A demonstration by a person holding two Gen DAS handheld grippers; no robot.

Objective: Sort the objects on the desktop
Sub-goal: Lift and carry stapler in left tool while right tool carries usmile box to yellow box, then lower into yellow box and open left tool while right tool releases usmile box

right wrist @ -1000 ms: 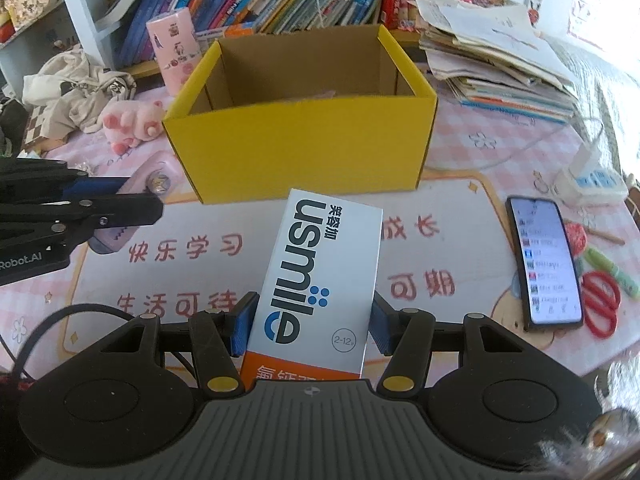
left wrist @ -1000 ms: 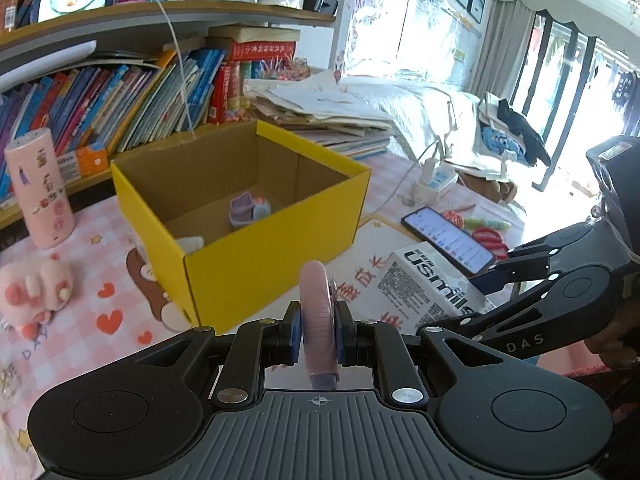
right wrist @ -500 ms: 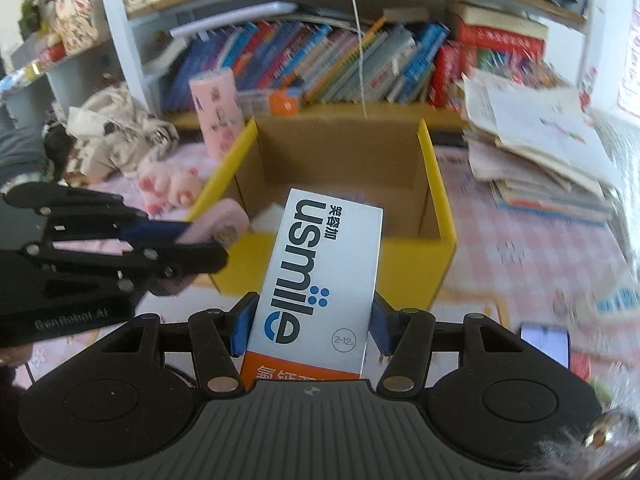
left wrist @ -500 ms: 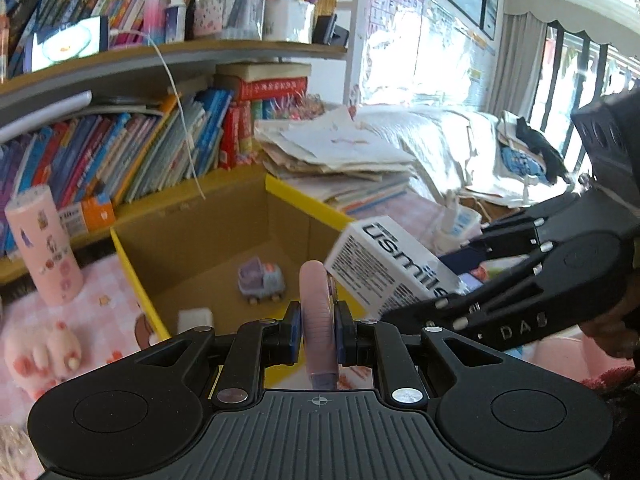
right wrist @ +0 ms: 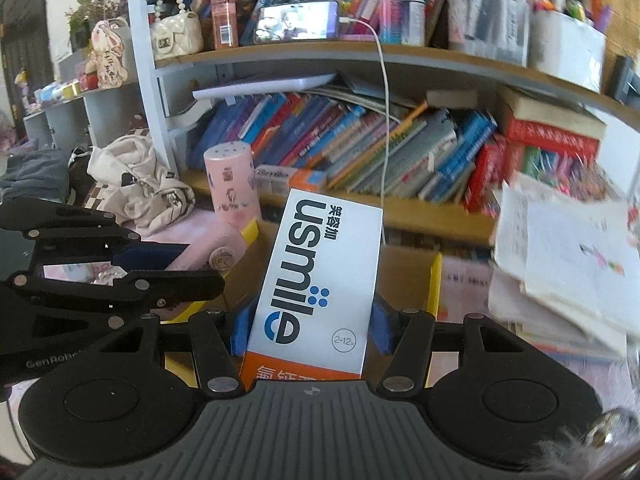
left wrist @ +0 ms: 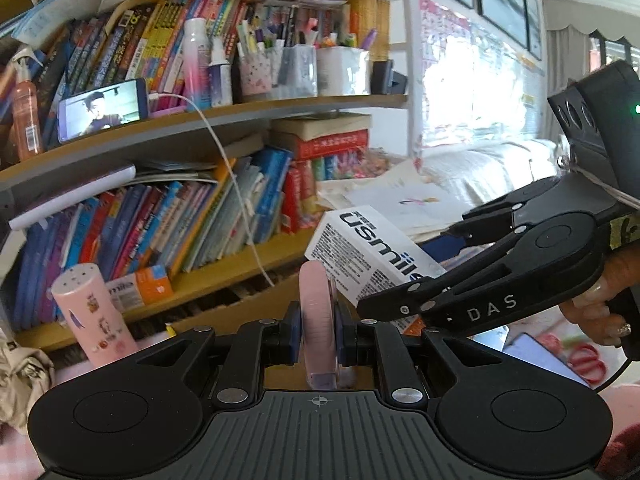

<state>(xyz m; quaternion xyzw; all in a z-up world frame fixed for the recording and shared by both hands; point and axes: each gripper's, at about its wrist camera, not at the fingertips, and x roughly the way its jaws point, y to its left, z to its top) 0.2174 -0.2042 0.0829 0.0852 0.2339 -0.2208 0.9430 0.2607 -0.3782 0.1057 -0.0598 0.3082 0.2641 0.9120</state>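
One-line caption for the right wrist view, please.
Right gripper holds a white usmile box above the yellow cardboard box, bookshelf behind.

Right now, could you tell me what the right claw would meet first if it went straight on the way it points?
Probably the yellow box: the right claw, holding the usmile carton, points over its open top. Depth is unclear.

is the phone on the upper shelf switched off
No, the phone leaning against the books on the upper shelf has a lit screen and a white cable plugged in.
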